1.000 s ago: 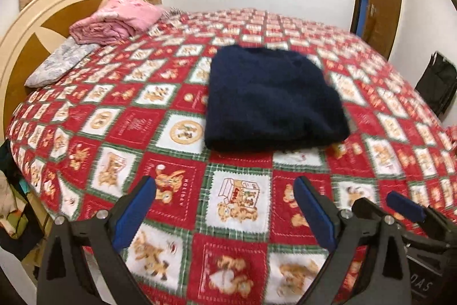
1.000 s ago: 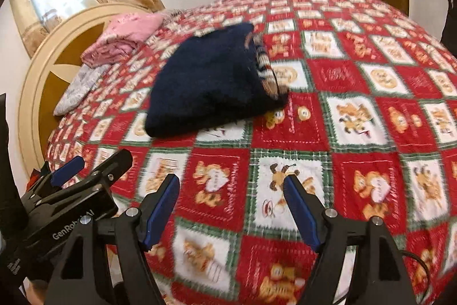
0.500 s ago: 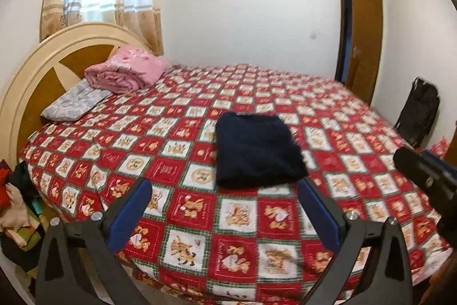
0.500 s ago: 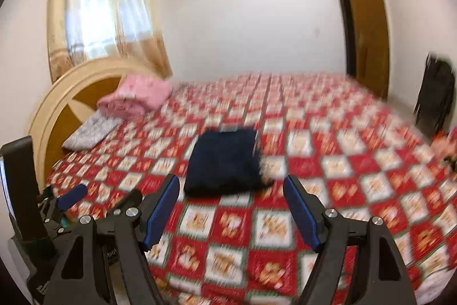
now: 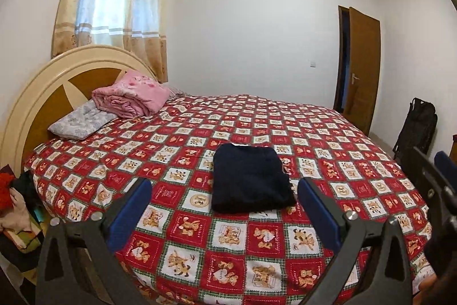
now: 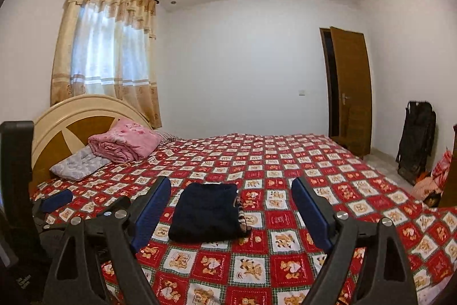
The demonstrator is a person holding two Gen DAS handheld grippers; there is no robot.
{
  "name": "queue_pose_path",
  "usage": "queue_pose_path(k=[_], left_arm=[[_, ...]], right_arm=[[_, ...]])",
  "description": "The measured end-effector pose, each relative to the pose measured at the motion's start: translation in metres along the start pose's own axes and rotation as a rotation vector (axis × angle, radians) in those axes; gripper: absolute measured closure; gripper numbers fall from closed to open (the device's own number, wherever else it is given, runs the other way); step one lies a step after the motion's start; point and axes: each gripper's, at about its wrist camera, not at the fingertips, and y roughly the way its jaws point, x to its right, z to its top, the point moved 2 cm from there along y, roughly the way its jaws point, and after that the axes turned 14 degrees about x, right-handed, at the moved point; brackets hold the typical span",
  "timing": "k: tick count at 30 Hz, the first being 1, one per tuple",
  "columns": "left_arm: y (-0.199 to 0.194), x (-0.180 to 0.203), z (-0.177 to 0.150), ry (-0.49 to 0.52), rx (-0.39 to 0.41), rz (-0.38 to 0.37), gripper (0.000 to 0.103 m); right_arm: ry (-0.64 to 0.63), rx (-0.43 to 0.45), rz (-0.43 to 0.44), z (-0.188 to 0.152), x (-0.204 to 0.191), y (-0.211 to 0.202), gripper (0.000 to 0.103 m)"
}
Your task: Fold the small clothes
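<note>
Garment: a folded navy sweater (image 5: 251,179) lies flat on the bed (image 5: 342,139), ahead of and below both grippers, its long axis running away from them. Left gripper (image 5: 225,207) spread, empty. Right gripper (image 6: 231,207) empty, jaws opening. Neither is clearly nearer. Striped edge (image 6: 242,215) partly hidden; sweater's underside unseen.

Each hand-held gripper (image 5: 225,196) has black triangular-cutout arms, silver screws, and blue pads (image 6: 310,207) at four and eight o'clock.
</note>
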Motion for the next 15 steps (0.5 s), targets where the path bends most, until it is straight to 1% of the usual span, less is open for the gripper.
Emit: queue_pose_path(k=[4,9,15], left_arm=[[-0.006,0.008,0.002,0.030,0.019,0.000,0.000],[-0.012,0.013,0.004,0.058,0.038,0.014,0.000],[-0.012,0.010,0.005,0.054,0.036,0.034,0.000]], right_arm=[[0.037,-0.009,0.001,-0.002,0.010,-0.003,0.016],[0.018,0.003,0.012,-0.004,0.007,-0.006,0.016],[0.019,-0.015,0.018,-0.007,0.006,-0.002,0.016]])
